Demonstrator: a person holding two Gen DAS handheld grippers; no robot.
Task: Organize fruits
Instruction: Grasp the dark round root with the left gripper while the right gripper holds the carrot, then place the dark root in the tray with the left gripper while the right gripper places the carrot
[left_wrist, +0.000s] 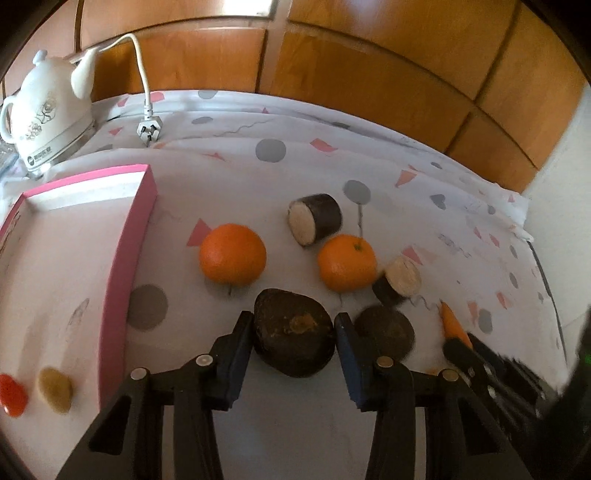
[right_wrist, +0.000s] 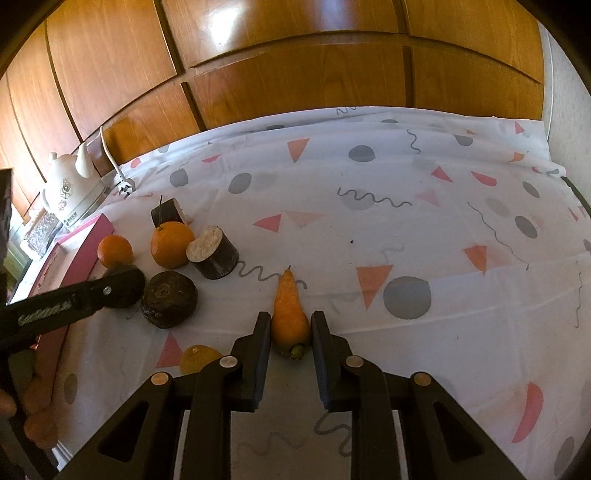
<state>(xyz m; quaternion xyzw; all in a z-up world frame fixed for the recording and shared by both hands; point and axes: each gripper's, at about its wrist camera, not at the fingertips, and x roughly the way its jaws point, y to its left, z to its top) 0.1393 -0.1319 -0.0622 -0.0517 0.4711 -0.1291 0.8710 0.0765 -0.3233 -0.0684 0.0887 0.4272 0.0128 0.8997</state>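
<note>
Left wrist view: table (left_wrist: 369, 173) under a white patterned cloth filled most of the frame, wood panelling behind it. Pink box (left_wrist: 125, 258) sat open at the left, a red piece (left_wrist: 11, 395) and a yellowish piece (left_wrist: 55, 393) lying inside. White kettle (left_wrist: 48, 110) stood at the back left, its plug (left_wrist: 149, 129) loose on the cloth. Left tongs (left_wrist: 293, 341) pinched a dark brown lump (left_wrist: 293, 339), one pad touching each side, lump resting on the cloth. Second dark round lump (left_wrist: 384, 334) sat just right of it. Two oranges (left_wrist: 232, 254) (left_wrist: 347, 264) lay behind, well apart from the box. Two dark-skinned cut cylinders with pale faces: one (left_wrist: 316, 218) behind the oranges, one (left_wrist: 397, 280) touching the right orange. Right wrist view: right tongs (right_wrist: 290, 334) were pressed onto a carrot (right_wrist: 290, 314), gripping its thick end, tip pointing away, carrot low on the cloth near the front. A yellow fruit (right_wrist: 197, 356) lay partly hidden behind the left finger (right_wrist: 255, 363). Person's hand (right_wrist: 37, 417) showed at the left edge, blurred.
</note>
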